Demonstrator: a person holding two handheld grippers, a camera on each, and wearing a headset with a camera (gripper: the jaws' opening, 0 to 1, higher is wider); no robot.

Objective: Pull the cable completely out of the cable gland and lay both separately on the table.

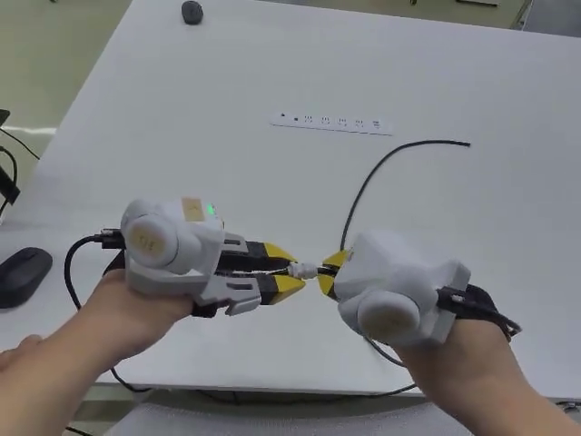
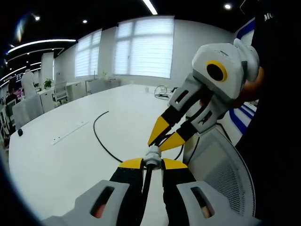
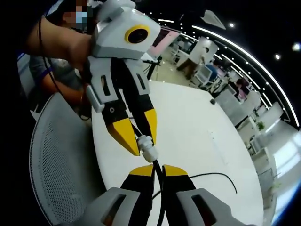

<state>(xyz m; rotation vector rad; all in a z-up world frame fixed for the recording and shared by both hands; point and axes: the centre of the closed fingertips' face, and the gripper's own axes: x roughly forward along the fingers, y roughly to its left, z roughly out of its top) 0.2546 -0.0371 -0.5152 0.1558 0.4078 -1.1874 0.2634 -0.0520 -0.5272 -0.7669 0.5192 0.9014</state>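
Step in hand: I am drawing the cable (image 1: 361, 195) out of the cable gland (image 1: 306, 271). The two are not yet apart.
Left gripper (image 1: 288, 271): it is hanging above the table's near edge, on the left. Its yellow tips are clamping the white cable gland from both sides.
Right gripper (image 1: 329, 273): it is hanging just right of the gland, tip to tip with the left one. Its jaws are pinching the black cable right where it leaves the gland.
Cable tail: in the left gripper view a black length is running back between the left jaws behind the gland. I am judging this to be cable waiting to come through.
How I am pulling: I am keeping the left gripper fixed and moving the right one straight away along the gland's axis. A sideways pull is likely to bind the cable in the seal. If the pinch is slipping, I am regripping close to the gland.
Cable run: it is curving away from the right gripper over the white table (image 1: 227, 109), with its free end lying far right.
Laying room: bare table is showing between the grippers and the power strip (image 1: 331, 123), enough to set both down well apart.
Far edge: a small dark object (image 1: 192, 12) is sitting there, well clear of the work.
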